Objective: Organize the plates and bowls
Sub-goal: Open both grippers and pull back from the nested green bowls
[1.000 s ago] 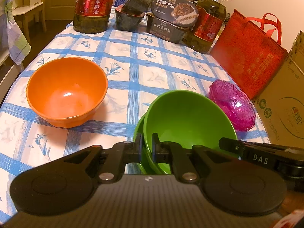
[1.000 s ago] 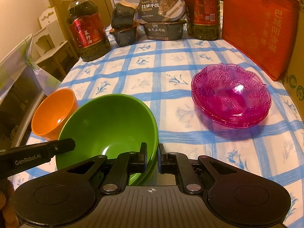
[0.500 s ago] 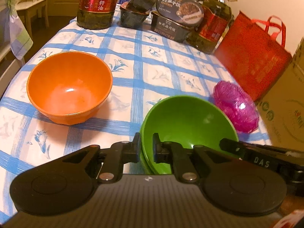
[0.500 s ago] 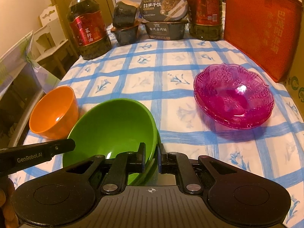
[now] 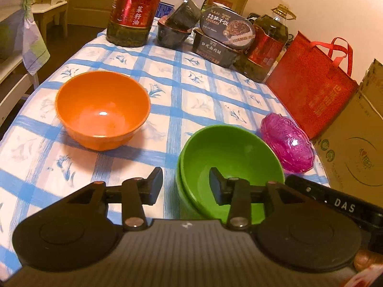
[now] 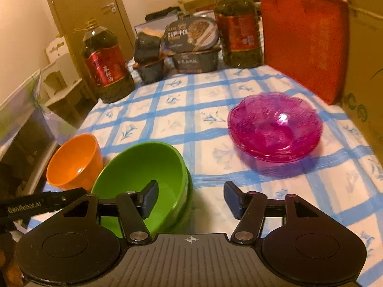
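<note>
A green bowl (image 5: 229, 153) sits nested in a second green bowl on the blue-checked tablecloth; it also shows in the right wrist view (image 6: 141, 165). My left gripper (image 5: 186, 186) is open, its fingers astride the bowls' left rim. My right gripper (image 6: 191, 199) is open, astride their right rim. An orange bowl (image 5: 101, 108) stands upright to the left, also in the right wrist view (image 6: 74, 161). Stacked pink glass plates (image 6: 275, 126) lie to the right, also in the left wrist view (image 5: 287, 146).
Two oil bottles (image 5: 135, 9) (image 6: 237, 28) and dark food boxes (image 5: 222, 38) line the far edge. A red bag (image 6: 304, 43) and a cardboard box (image 5: 354, 143) stand along the right side. The table edge drops off on the left.
Both grippers were shut on the green bowl's rim and have opened. The green bowl has settled level into the lower green bowl. Both grippers have pulled back slightly.
</note>
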Tool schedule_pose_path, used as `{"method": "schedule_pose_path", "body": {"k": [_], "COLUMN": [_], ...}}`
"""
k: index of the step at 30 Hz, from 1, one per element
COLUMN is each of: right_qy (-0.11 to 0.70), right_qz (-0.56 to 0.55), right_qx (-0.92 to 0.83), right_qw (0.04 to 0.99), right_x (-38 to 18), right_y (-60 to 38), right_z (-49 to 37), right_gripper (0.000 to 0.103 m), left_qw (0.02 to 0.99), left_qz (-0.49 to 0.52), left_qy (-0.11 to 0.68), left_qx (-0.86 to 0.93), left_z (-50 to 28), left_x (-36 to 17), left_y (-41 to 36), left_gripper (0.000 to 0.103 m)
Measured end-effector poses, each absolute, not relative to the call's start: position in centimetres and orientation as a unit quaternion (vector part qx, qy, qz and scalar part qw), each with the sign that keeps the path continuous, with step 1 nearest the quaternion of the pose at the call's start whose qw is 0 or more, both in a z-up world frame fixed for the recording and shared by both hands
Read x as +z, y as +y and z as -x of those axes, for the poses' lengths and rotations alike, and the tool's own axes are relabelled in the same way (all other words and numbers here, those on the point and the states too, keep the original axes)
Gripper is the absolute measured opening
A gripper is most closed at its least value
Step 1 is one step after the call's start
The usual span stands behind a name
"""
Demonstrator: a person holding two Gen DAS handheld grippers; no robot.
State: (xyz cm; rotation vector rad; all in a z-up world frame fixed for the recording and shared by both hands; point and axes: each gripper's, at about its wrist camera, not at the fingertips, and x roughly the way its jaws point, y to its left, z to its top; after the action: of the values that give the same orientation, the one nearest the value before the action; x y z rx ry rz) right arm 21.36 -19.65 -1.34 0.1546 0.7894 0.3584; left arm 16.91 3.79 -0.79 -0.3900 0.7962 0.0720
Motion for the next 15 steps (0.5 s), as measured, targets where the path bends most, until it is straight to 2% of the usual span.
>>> {"method": "schedule_pose_path", "body": {"k": [5,12,15], "right_qy": [0.394,0.422,0.429], "right_qz": [-0.083,-0.096,-0.088], "right_qx": [0.168,0.171,0.173], "right_qw": [0.9,0.885,0.882], "right_x": [-1.4,-1.7,-1.9], "right_y": [-20.1,-20.0,-19.4], "right_z": [-19.2,-16.4,-14.9], "right_gripper": [0.067,0.067,0.067], "left_qw": [0.903,0.908,0.907], "left_qz": [0.177,0.137,0.134], "left_qy": [0.387,0.39,0.393], "left_qx": [0.053,0.073,0.076], "left_z": [-14.8,-11.6,-10.2], "left_x": [-0.4,0.1,0.2], "left_y": [3.9,3.4,3.6], "left_gripper": [0.043,0.065,0.067]}}
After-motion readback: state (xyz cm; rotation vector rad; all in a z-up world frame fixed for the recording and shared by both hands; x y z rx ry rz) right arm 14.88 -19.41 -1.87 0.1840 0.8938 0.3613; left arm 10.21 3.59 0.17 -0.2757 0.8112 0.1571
